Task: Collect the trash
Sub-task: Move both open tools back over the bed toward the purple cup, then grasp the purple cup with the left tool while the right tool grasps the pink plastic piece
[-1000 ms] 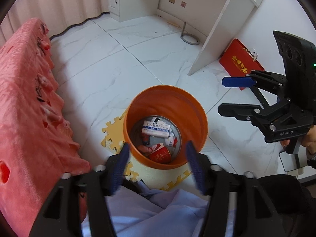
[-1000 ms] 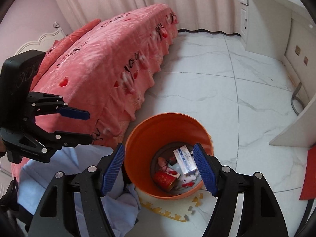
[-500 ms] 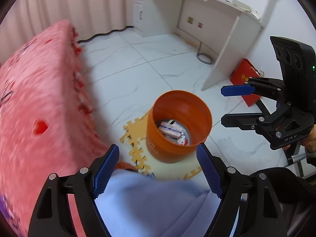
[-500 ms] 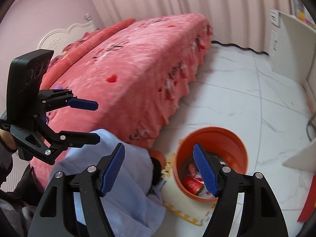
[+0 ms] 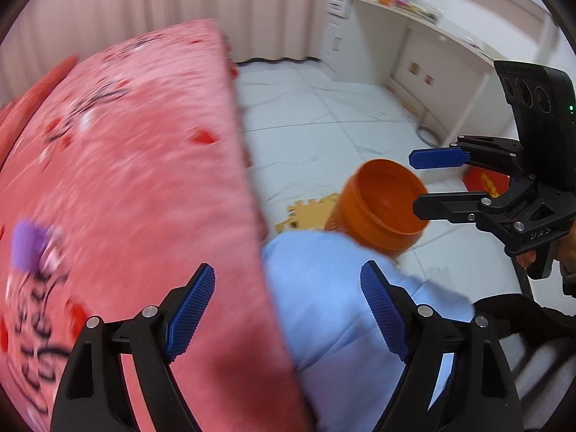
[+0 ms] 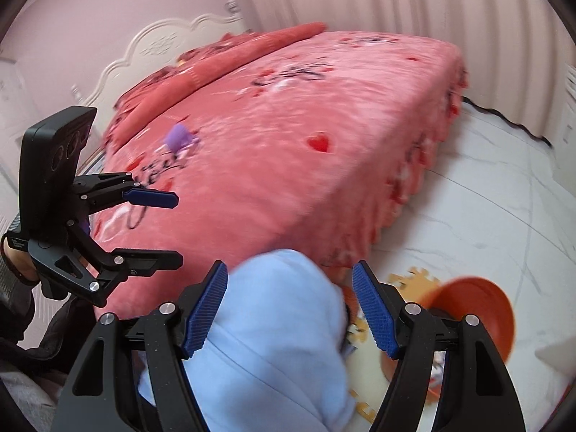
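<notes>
A: Two tongs, and neither has anything in it. The left tongs (image 5: 288, 315) stand wide, and their jaws have just been opening with nothing between them; the right tongs (image 6: 289, 309) are apart too and empty.

B: So where is the trash?

A: One purple piece (image 6: 179, 137) lies on the pink bed (image 6: 324, 115), well up the cover toward the headboard. It is too blurred to tell what it is. The orange bin (image 5: 381, 203) stands on the floor beside the bed, on a yellow foam mat (image 5: 306, 210).

B: Then the step in hand looks like the reach for that purple piece?

A: That is my judgement. I would bring the left tongs over it, since it sits on their side, and come down from above with the jaws astride it. The plush cover is soft, so press lightly and close on the piece alone, or the fabric may bunch up in the grip.

B: And the count?

A: One bin, one mat, one bed, one purple piece in view. Whatever lies in the bin is hidden from here.
</notes>
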Demonstrator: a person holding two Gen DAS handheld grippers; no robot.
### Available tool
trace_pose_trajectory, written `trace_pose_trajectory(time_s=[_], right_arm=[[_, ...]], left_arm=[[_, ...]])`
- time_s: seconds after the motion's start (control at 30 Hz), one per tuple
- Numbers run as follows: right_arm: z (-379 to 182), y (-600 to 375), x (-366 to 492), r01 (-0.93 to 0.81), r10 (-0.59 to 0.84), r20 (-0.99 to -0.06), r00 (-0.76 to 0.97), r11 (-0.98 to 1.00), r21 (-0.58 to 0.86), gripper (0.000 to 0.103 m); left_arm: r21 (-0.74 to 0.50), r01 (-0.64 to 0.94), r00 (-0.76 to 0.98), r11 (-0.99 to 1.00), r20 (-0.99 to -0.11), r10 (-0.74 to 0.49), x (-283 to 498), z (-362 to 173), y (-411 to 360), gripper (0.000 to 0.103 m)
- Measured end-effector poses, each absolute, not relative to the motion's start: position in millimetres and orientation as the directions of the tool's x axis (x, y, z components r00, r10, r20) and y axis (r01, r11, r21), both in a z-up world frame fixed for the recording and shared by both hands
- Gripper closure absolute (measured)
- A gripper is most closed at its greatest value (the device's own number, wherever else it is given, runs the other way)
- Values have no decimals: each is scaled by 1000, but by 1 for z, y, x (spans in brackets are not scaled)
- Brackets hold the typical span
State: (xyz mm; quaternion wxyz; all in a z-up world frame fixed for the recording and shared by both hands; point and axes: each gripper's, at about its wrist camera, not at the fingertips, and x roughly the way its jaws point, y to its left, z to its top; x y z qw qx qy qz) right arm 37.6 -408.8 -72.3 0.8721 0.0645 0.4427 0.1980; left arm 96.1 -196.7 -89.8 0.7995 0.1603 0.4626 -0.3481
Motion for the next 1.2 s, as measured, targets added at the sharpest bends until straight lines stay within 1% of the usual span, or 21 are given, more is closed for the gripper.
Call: trace_pose_trajectory(time_s=[0.3, 0.5, 0.8, 1.1, 1.2], right_arm=[[-65, -292, 99, -487, 506, -740, 443, 829, 276, 31], [-64, -227, 139, -562, 545, -733, 408, 782, 268, 31], [-83, -169, 196, -581, 550, -752, 363, 765, 279, 31], [-114, -135, 243, -569, 536, -770, 347, 773, 281, 31], [-124, -124, 256, -568, 520, -777, 355, 780, 263, 31]], left_arm=[[-51, 552, 416, 833, -849, -327, 114, -85, -103, 17], [-27, 491, 446, 871, -850, -278, 146, -84, -48, 17], [17, 498, 457, 867, -855, -246, 208, -89, 9, 17], [32, 569, 438, 821, -857, -270, 273, -108, 21, 17], [49, 600, 435, 799, -858, -274, 290, -117, 20, 17]])
